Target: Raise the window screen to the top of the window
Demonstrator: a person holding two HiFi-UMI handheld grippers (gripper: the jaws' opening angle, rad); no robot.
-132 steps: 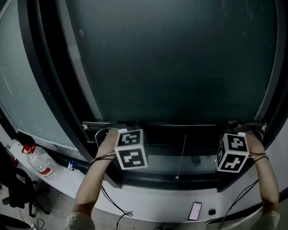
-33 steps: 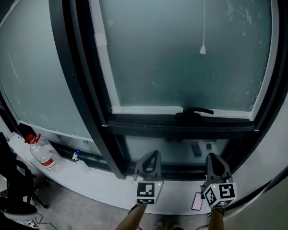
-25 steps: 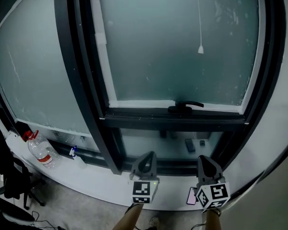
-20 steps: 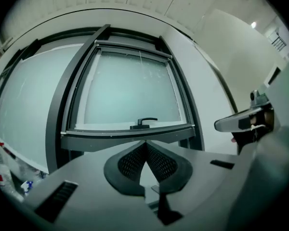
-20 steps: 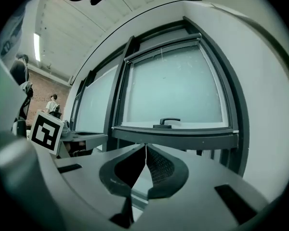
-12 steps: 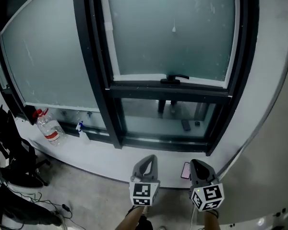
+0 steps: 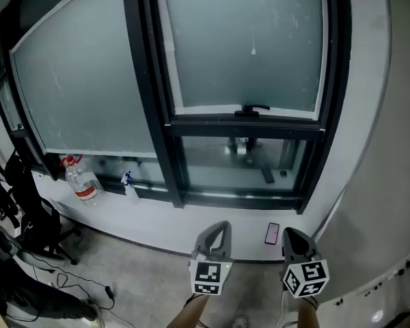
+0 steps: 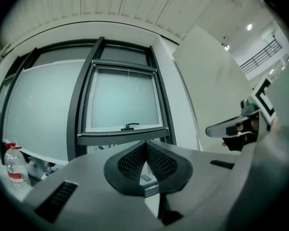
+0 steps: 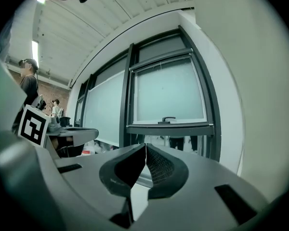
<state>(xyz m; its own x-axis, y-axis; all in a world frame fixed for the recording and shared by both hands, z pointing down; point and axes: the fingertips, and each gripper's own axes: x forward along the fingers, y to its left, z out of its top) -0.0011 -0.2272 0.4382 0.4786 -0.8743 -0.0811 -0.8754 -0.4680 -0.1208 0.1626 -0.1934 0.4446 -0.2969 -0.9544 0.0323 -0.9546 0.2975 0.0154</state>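
Your left gripper (image 7: 220, 227), right gripper (image 7: 291, 234): jaws clenched, empty, well apart from window (image 7: 335, 80). Window screen (image 8: 125, 67) seems rolled at top. Likely light, flimsy mesh; take bottom rail ends or pull cord (image 7: 253, 48).

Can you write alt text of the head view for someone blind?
The left tongs and right tongs, both shut and empty, point at a dark-framed frosted window. A phone lies on the white ledge below it; a water bottle stands far left.

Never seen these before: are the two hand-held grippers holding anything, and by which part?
Nothing. The left hand-held gripper and right hand-held gripper are both shut and empty.
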